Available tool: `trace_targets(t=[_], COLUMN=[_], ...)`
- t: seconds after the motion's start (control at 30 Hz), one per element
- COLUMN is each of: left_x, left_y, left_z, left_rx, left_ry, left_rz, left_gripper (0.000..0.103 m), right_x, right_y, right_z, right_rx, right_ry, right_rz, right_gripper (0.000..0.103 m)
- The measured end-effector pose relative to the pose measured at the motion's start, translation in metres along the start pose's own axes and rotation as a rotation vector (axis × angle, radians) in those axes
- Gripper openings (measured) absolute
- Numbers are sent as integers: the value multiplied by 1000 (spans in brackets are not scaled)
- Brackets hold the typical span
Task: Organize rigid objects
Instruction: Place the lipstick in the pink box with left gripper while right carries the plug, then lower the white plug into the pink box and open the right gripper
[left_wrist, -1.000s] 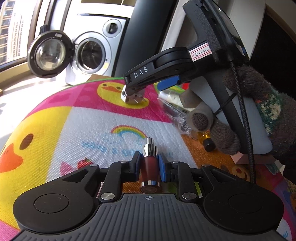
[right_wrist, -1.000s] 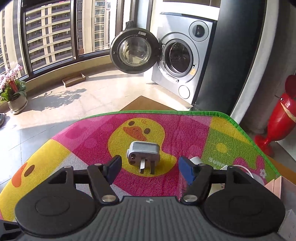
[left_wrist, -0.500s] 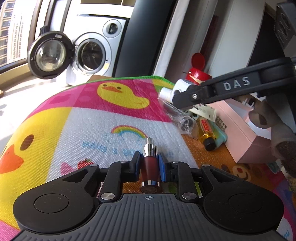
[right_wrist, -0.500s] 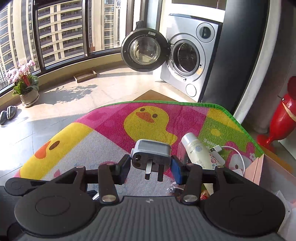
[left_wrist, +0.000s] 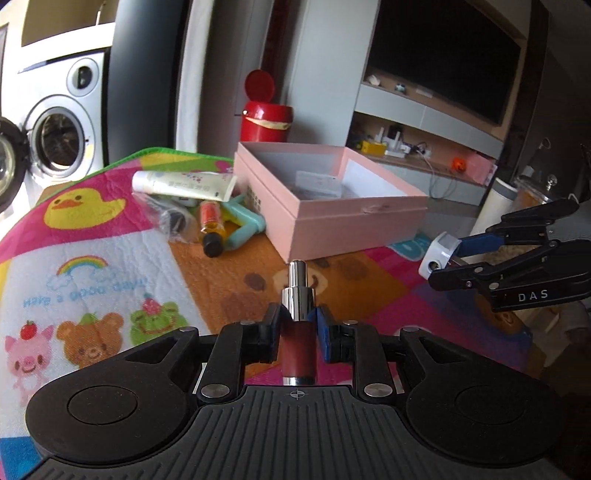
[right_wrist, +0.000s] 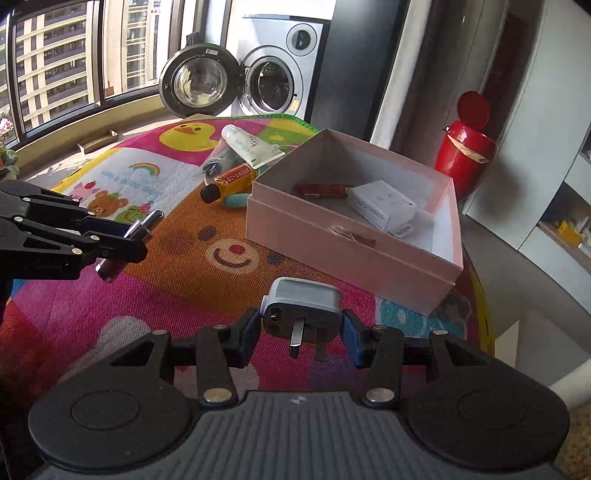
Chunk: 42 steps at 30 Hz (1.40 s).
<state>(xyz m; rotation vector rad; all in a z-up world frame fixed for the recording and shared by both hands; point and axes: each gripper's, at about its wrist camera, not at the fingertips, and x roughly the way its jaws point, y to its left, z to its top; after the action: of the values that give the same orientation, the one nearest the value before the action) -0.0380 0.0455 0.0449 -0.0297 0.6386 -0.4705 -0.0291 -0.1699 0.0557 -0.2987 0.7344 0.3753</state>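
Note:
My left gripper (left_wrist: 297, 334) is shut on a dark red spray bottle with a silver nozzle (left_wrist: 297, 314), held above the mat; the bottle also shows in the right wrist view (right_wrist: 142, 227). My right gripper (right_wrist: 301, 334) is shut on a grey wall plug adapter (right_wrist: 301, 306), prongs pointing down; the adapter also shows at the right of the left wrist view (left_wrist: 439, 254). An open pink box (right_wrist: 343, 251) lies ahead of both grippers on the mat, holding a white carton (right_wrist: 382, 206) and a red item (right_wrist: 321, 190).
On the cartoon play mat (right_wrist: 207, 266), left of the box, lie a white tube (left_wrist: 183, 182), an orange bottle (left_wrist: 210, 221), a teal item (left_wrist: 245, 223) and a plastic bag. A red bin (left_wrist: 266, 118) and a washing machine (right_wrist: 273, 81) stand behind.
Both grippers swung right from the duck end of the mat toward the pink box. The right gripper closed on the adapter, lifted it and carried it along. The left kept its bottle.

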Motion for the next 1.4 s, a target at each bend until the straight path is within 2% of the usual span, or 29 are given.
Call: trace_targets(t=[0.1, 0.23, 0.4, 0.47, 0.57, 0.67, 0.77, 0.93, 1.0, 1.1, 1.2, 1.27, 1.4], left_x=[3, 26, 77, 94, 94, 76, 54, 30, 26, 20, 17, 17, 25], left_y=[-24, -40, -32, -25, -17, -4, 14, 36, 41, 49, 55, 58, 60], left_z=[27, 77, 130, 136, 129, 107, 78, 41, 36, 34, 31, 30, 37], left_rx=[58, 107, 6, -38, -59, -111, -154, -178, -174, -193, -216, -229, -223], left_ry=[-44, -97, -79, -60, -75, -88, -80, -21, -7, -8, -9, -11, -13], left_rz=[-33, -11, -49, -34, 1, 13, 74, 211, 247, 250, 269, 275, 275], left_gripper=[24, 24, 25, 25, 25, 25, 25, 25, 25, 25, 25, 25, 25], right_x=[-19, -36, -36, -33, -32, -29, -20, -11, -4, 12, 31, 37, 37], right_y=[-15, -24, -26, -28, -34, -43, -49, -55, -59, -68, -73, -66, -41], right_z=[-13, -18, -23, -24, -27, -31, -25, 17, 42, 77, 98, 98, 77], right_rx=[43, 56, 61, 70, 90, 122, 156, 166, 181, 224, 264, 253, 175], right_ry=[-55, -131, -153, -150, -146, -130, -115, -174, -187, -190, -150, -144, -123], right_rz=[-33, -62, -51, -61, -78, -84, -79, -67, -52, -7, -9, -30, 13], right_gripper=[47, 47, 47, 47, 47, 47, 47, 47, 47, 47, 58, 58, 59])
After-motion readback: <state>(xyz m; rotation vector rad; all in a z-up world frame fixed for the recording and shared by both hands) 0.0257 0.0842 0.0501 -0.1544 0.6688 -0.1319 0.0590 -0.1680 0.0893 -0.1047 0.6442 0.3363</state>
